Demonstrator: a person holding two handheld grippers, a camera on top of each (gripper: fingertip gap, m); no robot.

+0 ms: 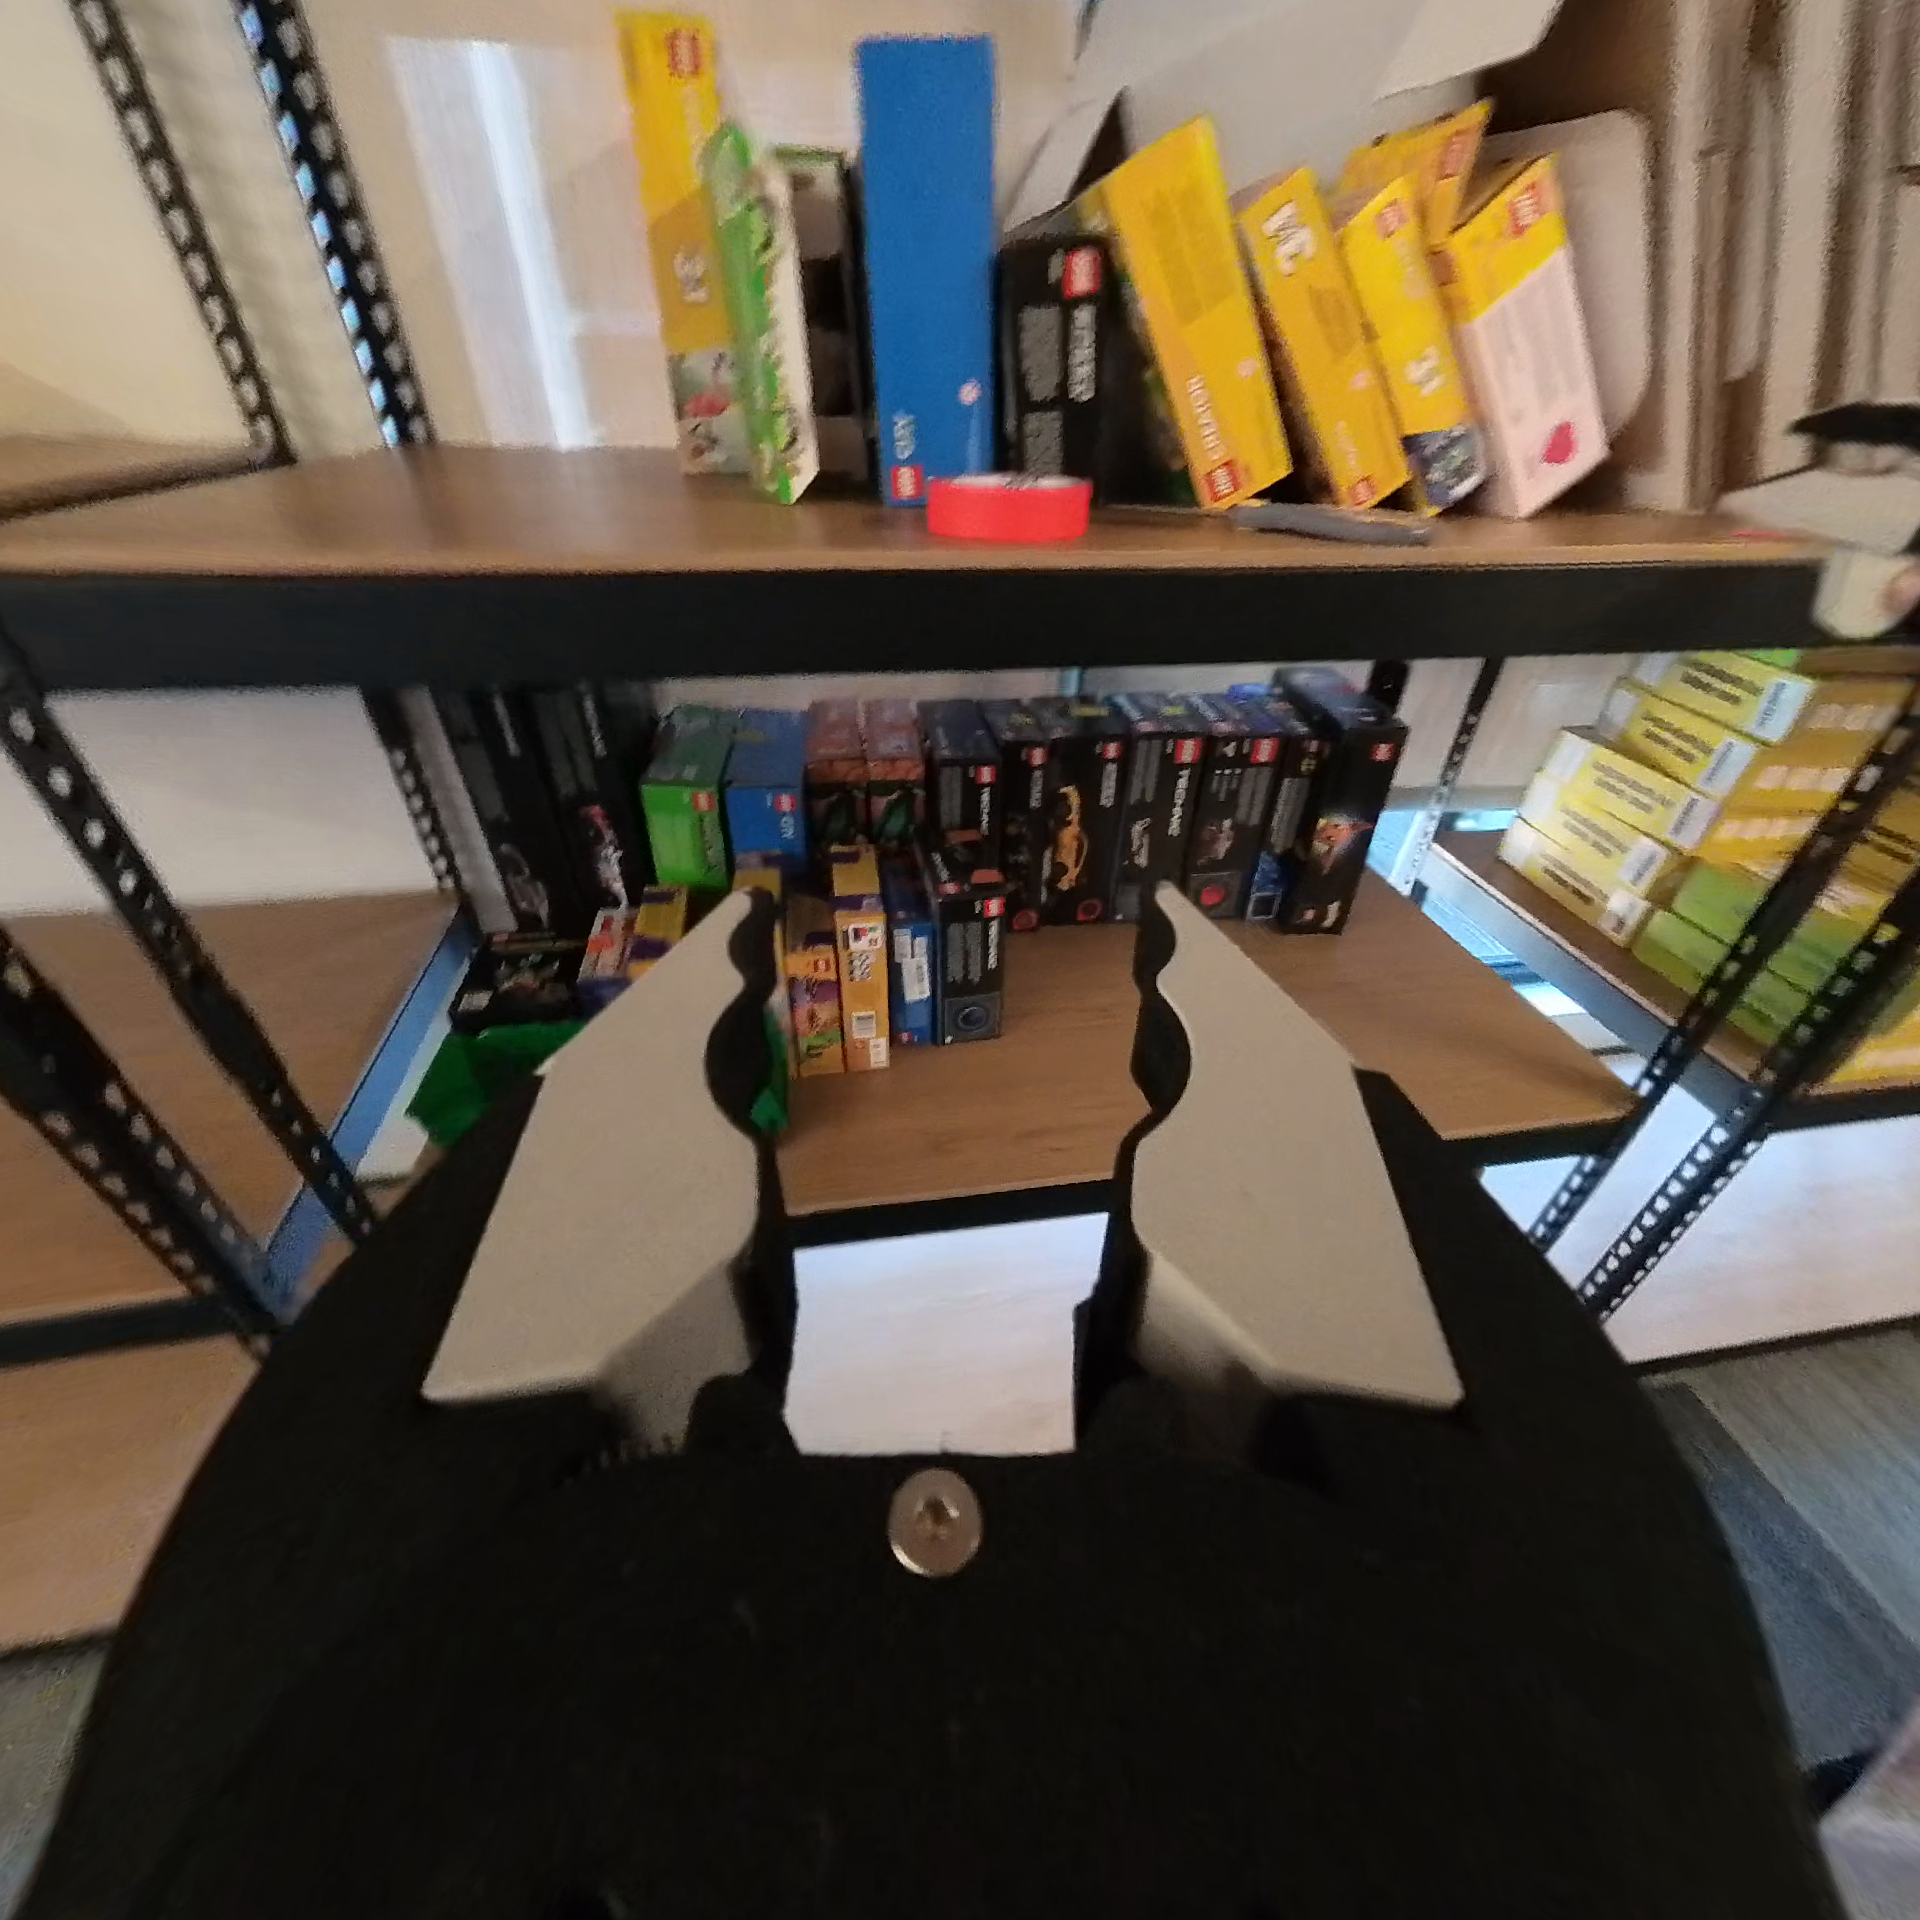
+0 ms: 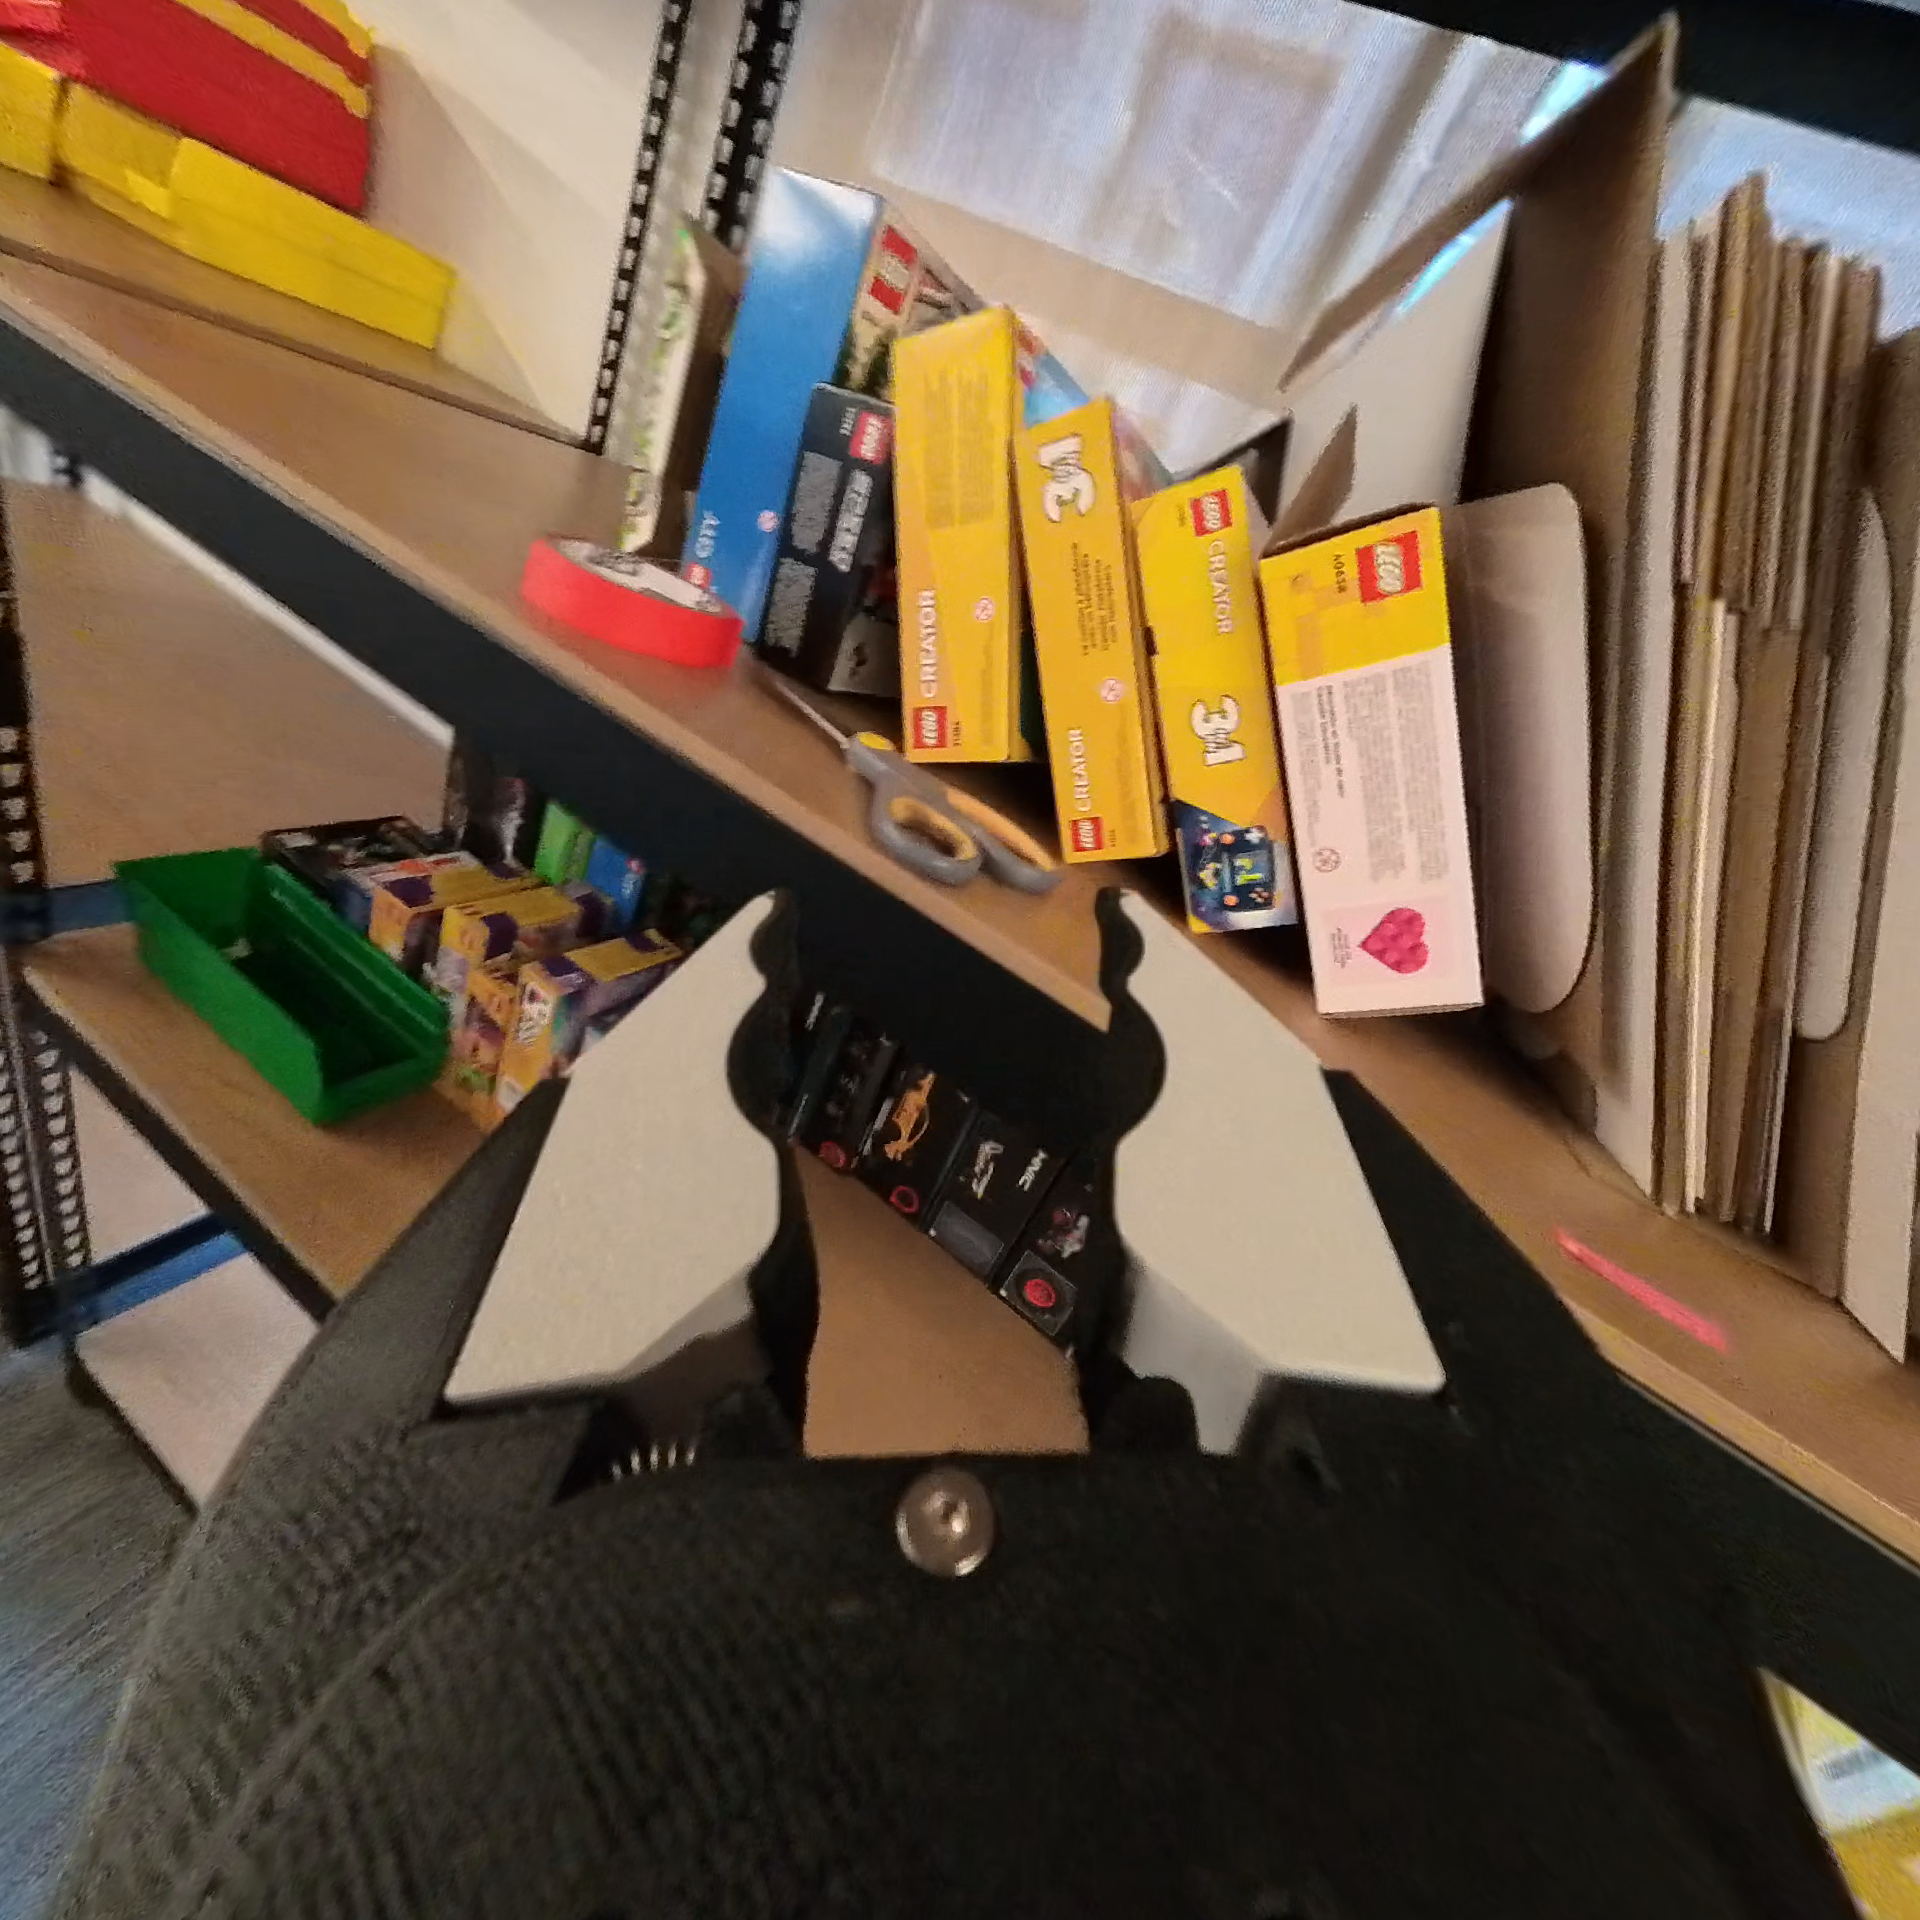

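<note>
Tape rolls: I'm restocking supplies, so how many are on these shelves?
1: a red tape roll lies flat near the upper shelf's front edge, before the blue box. Others may be hidden.

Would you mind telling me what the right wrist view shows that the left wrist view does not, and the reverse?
Only the right wrist view shows the scissors' grey and yellow handles, an open green bin on the lower shelf, and the open right gripper, holding nothing.

Only the left wrist view shows the stacked yellow boxes on a neighbouring rack, and the open, empty left gripper.

Both show the red tape roll, the tall blue box and leaning yellow boxes on the upper shelf.
</note>
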